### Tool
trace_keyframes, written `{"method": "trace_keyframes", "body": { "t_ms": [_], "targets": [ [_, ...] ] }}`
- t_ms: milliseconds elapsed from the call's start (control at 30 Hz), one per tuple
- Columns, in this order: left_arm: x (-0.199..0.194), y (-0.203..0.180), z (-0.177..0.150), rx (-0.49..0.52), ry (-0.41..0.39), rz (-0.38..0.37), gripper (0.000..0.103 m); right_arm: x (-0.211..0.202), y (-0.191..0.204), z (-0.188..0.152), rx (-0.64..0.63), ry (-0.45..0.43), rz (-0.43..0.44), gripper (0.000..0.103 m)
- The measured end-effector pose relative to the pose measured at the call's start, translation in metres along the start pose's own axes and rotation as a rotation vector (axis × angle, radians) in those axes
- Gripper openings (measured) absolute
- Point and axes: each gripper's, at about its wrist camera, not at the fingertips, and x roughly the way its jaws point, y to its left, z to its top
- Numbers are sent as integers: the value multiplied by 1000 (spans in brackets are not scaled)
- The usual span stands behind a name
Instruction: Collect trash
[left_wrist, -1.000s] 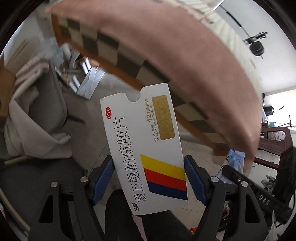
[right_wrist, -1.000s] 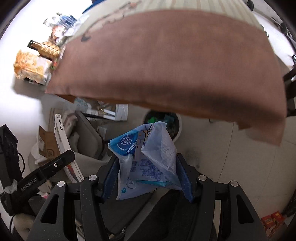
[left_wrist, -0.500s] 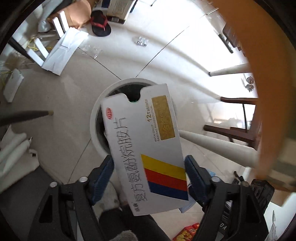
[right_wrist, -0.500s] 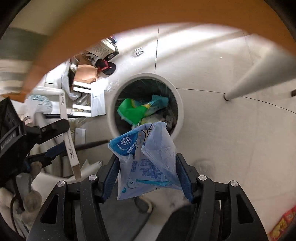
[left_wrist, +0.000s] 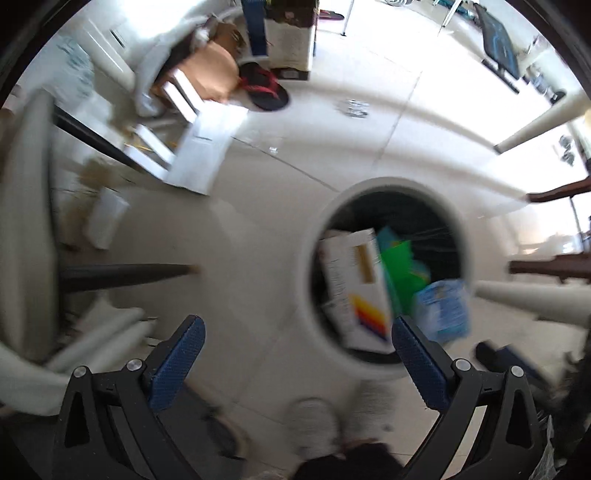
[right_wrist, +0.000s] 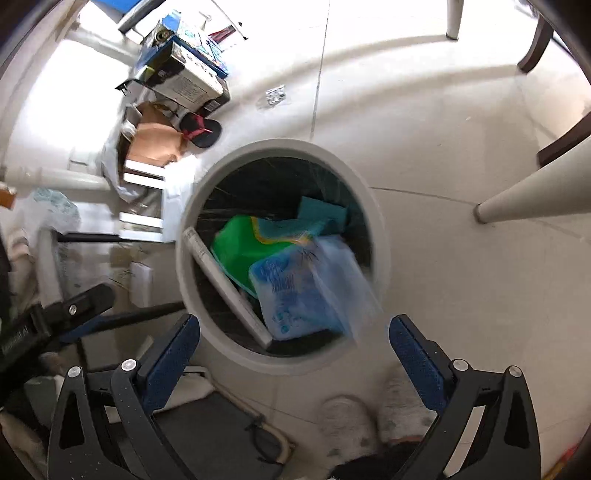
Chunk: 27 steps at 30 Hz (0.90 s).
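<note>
Rig and wearer: black tongs with blue pads, pale shoes below.

Left tongs (left_wrist: 295, 334): matte black plastic arms with triangular cut-outs, silver round screw heads at the pivots, fingers (left_wrist: 177, 363) faced with dark blue dimpled pads. Right tongs (right_wrist: 293, 332): same build, same blue textured pads (right_wrist: 415, 362), silver screws in pairs on each arm. In the right wrist view the left tongs' black arm carries white lettering, too blurred to read. Wearer's shoes (right_wrist: 345, 421): whitish, scuffed, with dark trouser hems above them.
</note>
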Motion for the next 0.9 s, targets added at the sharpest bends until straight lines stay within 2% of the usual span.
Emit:
{"method": "trace_keyframes", "body": {
  "t_ms": [167, 300, 400, 600, 733, 900],
  "targets": [
    [-27, 8, -23, -3, 7, 58, 103, -30, 17, -8, -50, -24, -124, 103],
    [-65, 6, -36, 17, 4, 79, 103, -68, 30, -22, -76, -40, -230, 103],
    [-93, -1, -41, 31, 8, 79, 103, -106, 36, -32, -79, -47, -258, 103],
    [-186, -21, -53, 103, -4, 53, 103, -207, 47, -43, -83, -43, -222, 103],
    [-260, -34, -57, 159, -17, 4, 103, -285, 55, -49, -83, -39, -165, 103],
    [-350, -45, -58, 232, -22, -109, 103, -394, 59, -58, -50, -40, -79, 103]
  ]
}}
